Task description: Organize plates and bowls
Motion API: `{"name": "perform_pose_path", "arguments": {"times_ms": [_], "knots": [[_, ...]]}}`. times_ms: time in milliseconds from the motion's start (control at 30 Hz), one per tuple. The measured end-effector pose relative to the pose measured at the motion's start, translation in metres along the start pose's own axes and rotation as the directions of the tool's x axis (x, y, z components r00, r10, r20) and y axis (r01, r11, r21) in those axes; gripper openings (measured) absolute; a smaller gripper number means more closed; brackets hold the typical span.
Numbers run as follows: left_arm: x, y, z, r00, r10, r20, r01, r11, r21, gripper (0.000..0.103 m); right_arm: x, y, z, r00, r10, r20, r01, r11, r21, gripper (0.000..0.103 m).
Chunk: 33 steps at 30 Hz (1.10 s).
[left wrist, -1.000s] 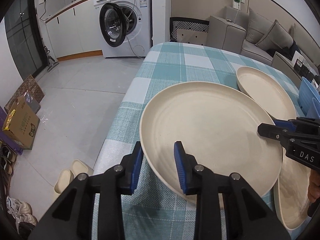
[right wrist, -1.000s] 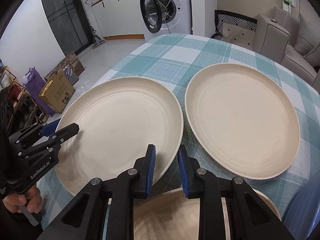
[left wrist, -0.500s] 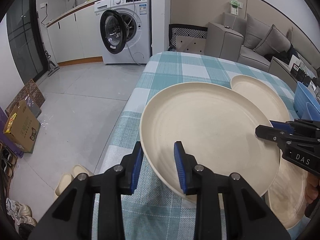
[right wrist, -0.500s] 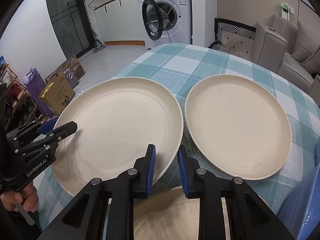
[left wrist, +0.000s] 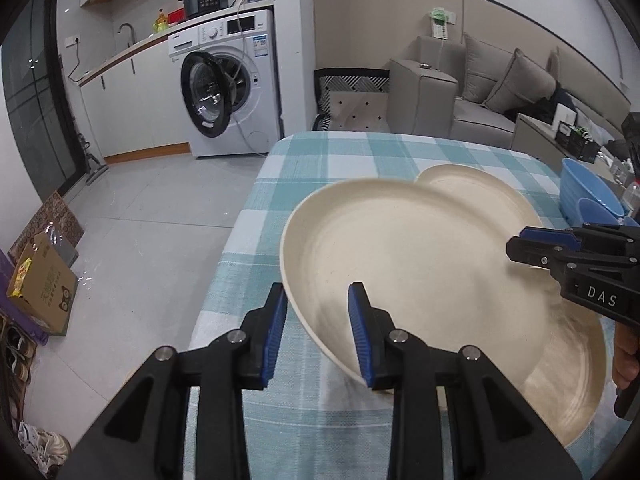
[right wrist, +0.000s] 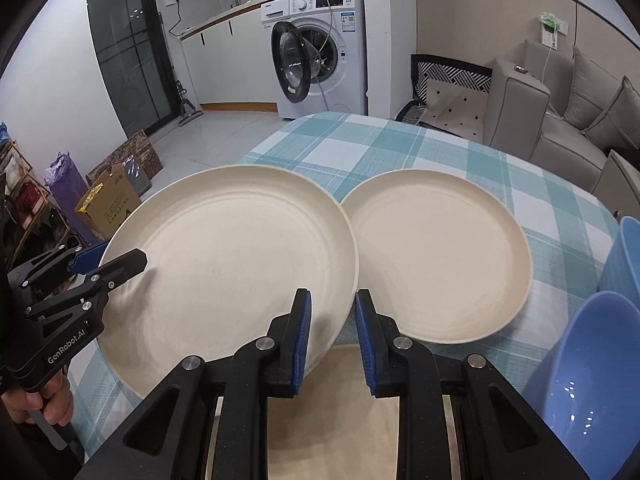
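A large cream plate hangs above the teal checked table, held from two sides. My left gripper is shut on its near-left rim, and it shows in the right wrist view as black jaws at the plate's left edge. My right gripper is shut on the opposite rim and enters the left wrist view from the right. A second cream plate lies flat on the cloth just beyond. A third cream plate lies under the right gripper.
Blue bowls stand at the table's right side. The table's left edge drops to a tiled floor with a cardboard box. A washing machine with its door open and a grey sofa are behind.
The held plate has risen off the cloth and drifted toward the second plate, its far rim now overlapping that plate's edge. Both grippers rose with it, still clamped.
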<state>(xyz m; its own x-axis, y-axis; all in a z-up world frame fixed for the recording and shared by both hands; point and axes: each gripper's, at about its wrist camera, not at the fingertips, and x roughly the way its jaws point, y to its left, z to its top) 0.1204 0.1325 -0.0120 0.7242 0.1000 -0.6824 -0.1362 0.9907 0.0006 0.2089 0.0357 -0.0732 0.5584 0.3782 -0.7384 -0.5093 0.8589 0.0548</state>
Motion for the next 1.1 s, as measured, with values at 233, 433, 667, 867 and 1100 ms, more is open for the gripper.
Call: {"name": "perform_pose_path", "arguments": {"times_ms": [233,433,667,867,1100], "knots": [[0.010,-0.016,-0.002,0.999,-0.007,-0.036,0.009,0.999,0.043,0.030,-0.009,-0.005,-0.005,0.999,-0.032,-0.018,0.032,0.999,0.001,0.023],[0.027,-0.002,-0.003,0.996,0.000,-0.086,-0.001,1.000,-0.010,0.032,-0.007,-0.024,-0.004,0.999,-0.020,-0.034,0.022,0.998,0.053,0.023],[0.044,0.026,-0.012,0.991,0.002,-0.135,-0.016,0.995,-0.102,0.056,0.005,-0.022,-0.003,0.998,0.022,-0.061,-0.019,0.998,0.057,0.034],[0.059,0.043,-0.020,0.983,-0.061,-0.174,0.028,0.983,-0.184,0.056,0.018,-0.017,-0.004,0.995,0.054,-0.087,-0.048,0.997,0.062,0.035],[0.067,0.036,-0.026,0.978,-0.094,-0.189,0.062,0.983,-0.172,0.052,0.029,-0.014,-0.007,0.993,0.067,-0.098,-0.061,0.996,0.061,0.035]]}}
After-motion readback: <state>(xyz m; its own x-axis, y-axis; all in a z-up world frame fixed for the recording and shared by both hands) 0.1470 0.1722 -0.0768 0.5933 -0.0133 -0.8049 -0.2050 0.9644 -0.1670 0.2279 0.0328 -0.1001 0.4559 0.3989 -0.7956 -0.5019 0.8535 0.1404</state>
